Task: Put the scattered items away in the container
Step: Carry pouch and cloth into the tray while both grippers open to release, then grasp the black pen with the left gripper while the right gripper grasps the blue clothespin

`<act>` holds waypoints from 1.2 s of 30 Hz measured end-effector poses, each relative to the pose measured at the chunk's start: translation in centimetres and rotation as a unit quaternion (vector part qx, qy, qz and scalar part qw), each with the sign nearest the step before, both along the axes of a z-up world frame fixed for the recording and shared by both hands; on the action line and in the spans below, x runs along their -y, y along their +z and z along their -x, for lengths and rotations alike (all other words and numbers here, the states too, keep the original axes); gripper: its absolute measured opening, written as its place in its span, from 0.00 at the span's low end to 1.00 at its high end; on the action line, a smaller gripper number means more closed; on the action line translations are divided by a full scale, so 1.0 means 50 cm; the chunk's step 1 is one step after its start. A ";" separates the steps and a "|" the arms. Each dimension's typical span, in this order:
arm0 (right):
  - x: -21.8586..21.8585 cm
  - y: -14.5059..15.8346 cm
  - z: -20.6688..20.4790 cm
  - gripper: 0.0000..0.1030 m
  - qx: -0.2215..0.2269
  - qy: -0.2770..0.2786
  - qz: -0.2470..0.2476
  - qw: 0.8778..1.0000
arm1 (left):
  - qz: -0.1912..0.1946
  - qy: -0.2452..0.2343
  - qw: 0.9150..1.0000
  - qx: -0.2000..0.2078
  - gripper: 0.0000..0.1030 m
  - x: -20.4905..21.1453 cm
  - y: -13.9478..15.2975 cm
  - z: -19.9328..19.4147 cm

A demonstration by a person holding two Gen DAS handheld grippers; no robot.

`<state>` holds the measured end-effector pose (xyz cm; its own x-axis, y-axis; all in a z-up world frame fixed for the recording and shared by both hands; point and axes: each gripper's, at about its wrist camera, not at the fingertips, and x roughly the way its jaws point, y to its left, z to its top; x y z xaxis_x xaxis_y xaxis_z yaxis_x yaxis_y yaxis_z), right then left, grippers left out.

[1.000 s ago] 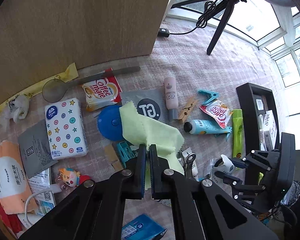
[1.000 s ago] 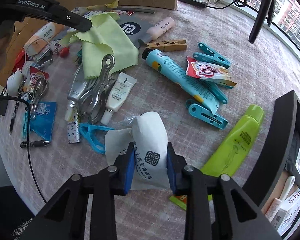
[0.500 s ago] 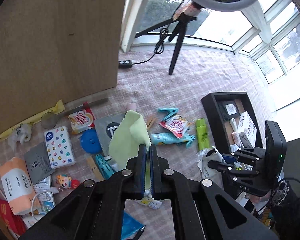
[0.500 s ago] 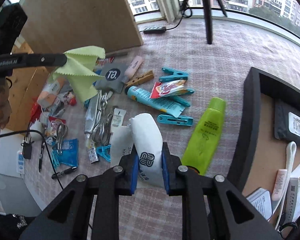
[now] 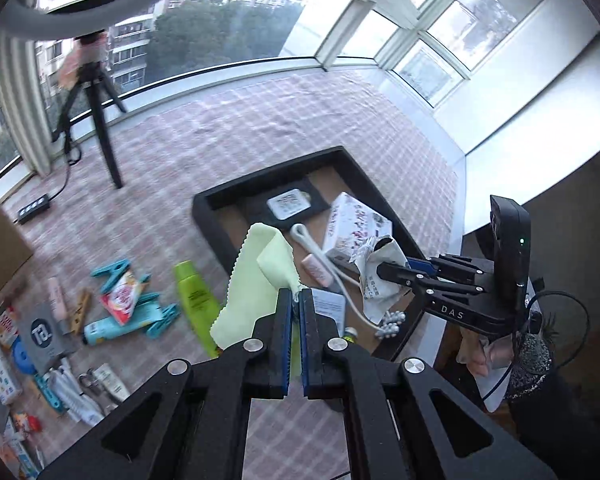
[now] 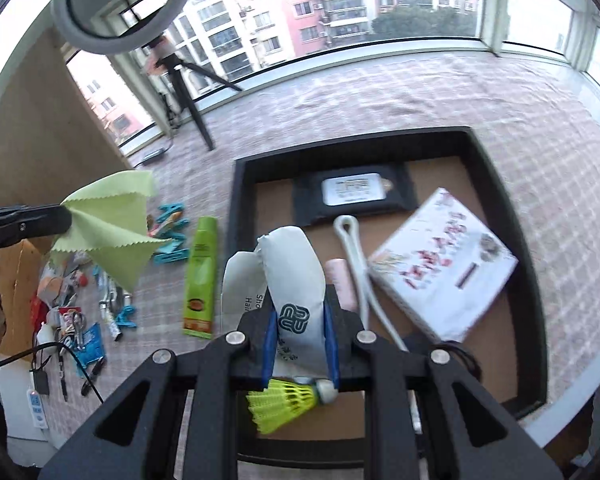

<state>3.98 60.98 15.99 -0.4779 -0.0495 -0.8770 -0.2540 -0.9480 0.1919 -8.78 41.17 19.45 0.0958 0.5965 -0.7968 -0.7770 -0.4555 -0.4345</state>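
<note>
My left gripper (image 5: 296, 300) is shut on a corner of a pale green cloth (image 5: 256, 276), which hangs over the near-left rim of the black container (image 5: 260, 185). My right gripper (image 6: 300, 320) is shut on a white pouch with a dark logo (image 6: 296, 272), held above the container's brown floor (image 6: 440, 184). The left wrist view shows the right gripper (image 5: 380, 270) with that crumpled pouch (image 5: 380, 292) over the tray's right side. At the left edge of the right wrist view, the left gripper (image 6: 60, 216) holds the cloth (image 6: 108, 224).
Inside the container lie a black wipes pack (image 6: 352, 192), a white box (image 6: 440, 268), a white cord (image 6: 352, 256), a pink tube (image 6: 340, 280) and a yellow shuttlecock (image 6: 284, 400). A green tube (image 6: 200, 276), teal clips (image 5: 140, 312) and several small items cover the checked cloth at left. A tripod (image 5: 100, 120) stands behind.
Both grippers have risen and swung from the scattered items to over the black container, carrying the green cloth and the white pouch. The right jaws have squeezed the pouch narrower.
</note>
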 end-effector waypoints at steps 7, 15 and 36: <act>-0.148 0.003 -0.100 0.31 0.022 -0.088 -0.039 0.995 | -0.007 -0.042 0.999 -0.003 0.09 -0.167 -0.012 -0.096; -0.186 0.011 -0.133 0.59 0.018 -0.125 -0.055 0.990 | 0.027 -0.005 0.999 -0.040 0.73 -0.190 -0.054 -0.113; 0.203 -0.027 0.056 0.59 0.016 0.112 -0.005 0.994 | 0.091 0.278 0.956 -0.005 0.69 0.483 -0.152 0.114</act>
<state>1.19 50.81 14.62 -0.4273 -0.1417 -0.8929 -0.0427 -0.9834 0.1765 -14.49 17.01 11.83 -0.2039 0.4053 -0.8912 -0.3957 -0.8667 -0.3036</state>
